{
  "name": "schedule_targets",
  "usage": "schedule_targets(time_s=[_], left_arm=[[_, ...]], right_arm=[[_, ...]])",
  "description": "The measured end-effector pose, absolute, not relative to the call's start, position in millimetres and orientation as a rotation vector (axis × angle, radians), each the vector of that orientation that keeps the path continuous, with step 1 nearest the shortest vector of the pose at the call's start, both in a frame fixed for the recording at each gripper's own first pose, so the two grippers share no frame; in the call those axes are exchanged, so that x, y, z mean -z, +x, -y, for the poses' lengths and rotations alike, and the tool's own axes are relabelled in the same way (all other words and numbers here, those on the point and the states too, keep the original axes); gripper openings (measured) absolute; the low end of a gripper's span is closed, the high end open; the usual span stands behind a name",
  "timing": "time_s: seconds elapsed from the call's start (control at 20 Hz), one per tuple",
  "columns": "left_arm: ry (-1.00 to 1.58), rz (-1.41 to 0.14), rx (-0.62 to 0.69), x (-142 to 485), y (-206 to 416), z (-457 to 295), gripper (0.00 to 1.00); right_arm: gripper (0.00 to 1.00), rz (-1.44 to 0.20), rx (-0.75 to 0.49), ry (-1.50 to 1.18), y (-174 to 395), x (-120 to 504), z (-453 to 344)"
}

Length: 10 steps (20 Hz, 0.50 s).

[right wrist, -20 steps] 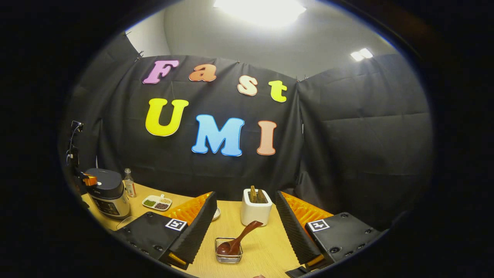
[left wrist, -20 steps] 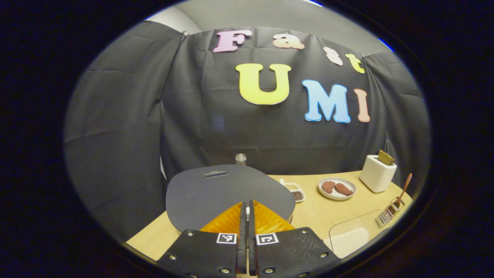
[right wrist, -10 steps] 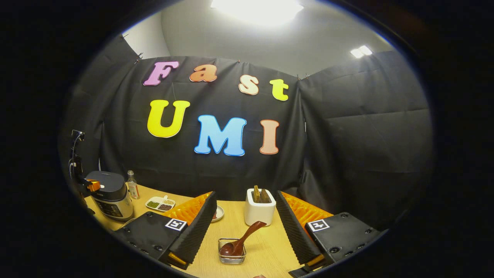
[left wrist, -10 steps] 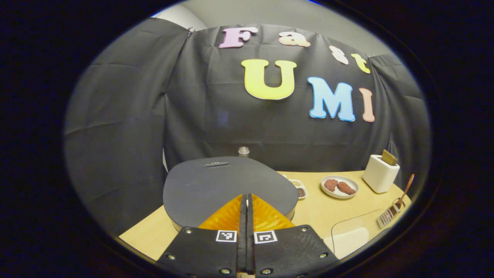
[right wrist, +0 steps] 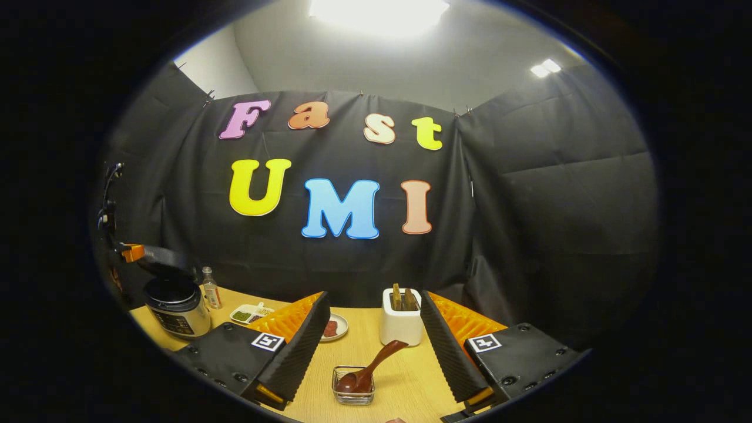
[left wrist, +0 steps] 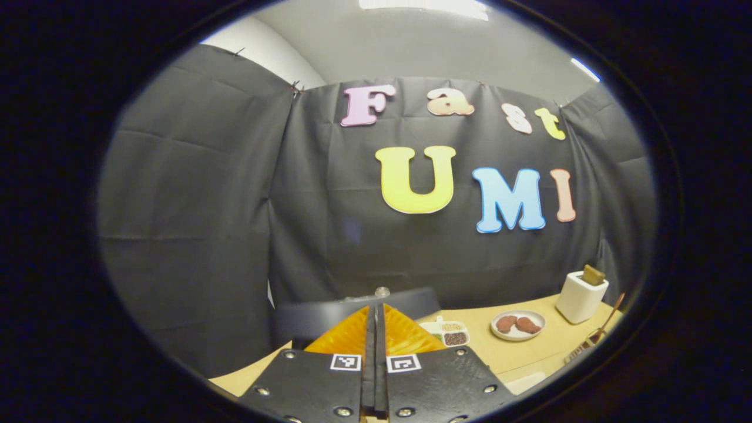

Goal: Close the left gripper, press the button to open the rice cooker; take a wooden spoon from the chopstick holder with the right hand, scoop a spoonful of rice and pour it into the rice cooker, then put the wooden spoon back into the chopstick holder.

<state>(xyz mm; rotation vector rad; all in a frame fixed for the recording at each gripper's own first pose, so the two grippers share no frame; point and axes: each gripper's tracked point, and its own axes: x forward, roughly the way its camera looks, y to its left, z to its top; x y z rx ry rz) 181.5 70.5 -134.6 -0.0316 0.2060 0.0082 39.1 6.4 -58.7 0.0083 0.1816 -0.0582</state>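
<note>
Left tongs (left wrist: 374, 317) clenched before the raised lid (left wrist: 352, 314); right tongs (right wrist: 371, 329) released, their view shows spoon (right wrist: 370, 370) handle tilting up-right from holder (right wrist: 352, 388).

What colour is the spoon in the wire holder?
Dark reddish-brown wood. The wooden spoon shows best in the right gripper view, leaning out of the holder.

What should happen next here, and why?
Probably the right gripper should ease forward and down to the wooden spoon. The rice cooker lid already stands raised, the jaws are wide apart, and the spoon leans in the wire holder right between them, untouched.
</note>
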Motion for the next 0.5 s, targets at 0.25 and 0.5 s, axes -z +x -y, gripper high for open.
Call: schedule_targets(time_s=[0.25, 0.5], left_arm=[[-0.039, -0.117, -0.033, 72.7, 144.8, -80.3, 0.0], [-0.012, -0.065, -0.051, 36.1, 101.7, -83.5, 0.65]], right_arm=[[0.98, -0.239, 0.033, 0.079, 53.3, 85.2, 5.1], [0.98, -0.37, 0.008, 0.175, 71.2, 132.7, 14.0]])
